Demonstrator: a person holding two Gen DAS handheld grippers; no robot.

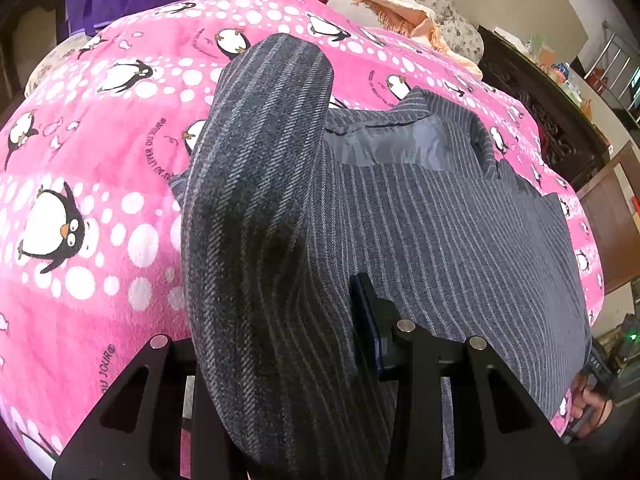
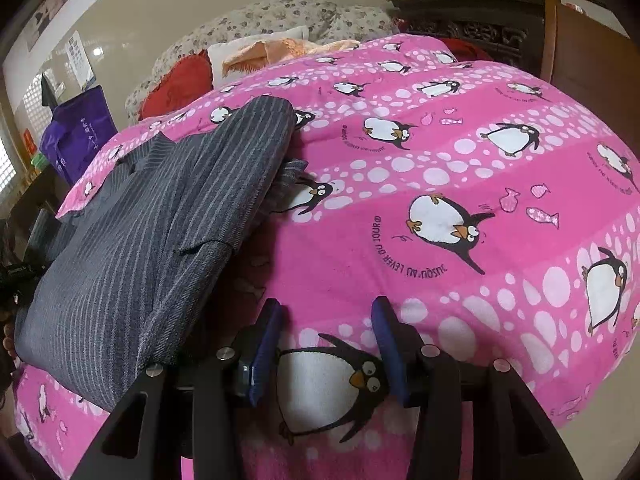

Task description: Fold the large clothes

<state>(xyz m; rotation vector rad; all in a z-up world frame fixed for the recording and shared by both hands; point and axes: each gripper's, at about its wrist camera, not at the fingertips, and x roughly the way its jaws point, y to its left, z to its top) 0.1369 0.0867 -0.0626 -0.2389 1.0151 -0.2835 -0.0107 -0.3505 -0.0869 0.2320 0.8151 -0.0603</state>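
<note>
Sleeve fold in progress, judging from the layout: a grey pinstriped jacket [image 1: 420, 240] lies on a pink penguin-print blanket [image 1: 100, 160], with one sleeve [image 1: 256, 184] doubled lengthwise over the body.

**Tool state.** The left gripper [image 1: 280, 344] has the near end of the sleeve between its fingers; the fabric fills the gap, but whether the pads actually press on it cannot be told, since the left finger is hidden behind the cloth. The right gripper [image 2: 326, 344] stands partly open over bare blanket, just right of the jacket [image 2: 132, 248] — nothing is held.

**Procedure.**
1. Lay the sleeve parallel to the pinstripes so that its edge follows the side seam.
2. Lower it flat before release — a dropped sleeve is likely to twist.
3. Bring the right gripper to the jacket's near right edge for the next fold.

**Materials.** The cloth is a heavy twill weave, matt and stiff enough to hold a rounded roll at the fold. A smoother, slightly shiny lining [image 1: 392, 148] shows at the far collar. The blanket is soft, fleecy and yielding, so expect little sliding.
</note>
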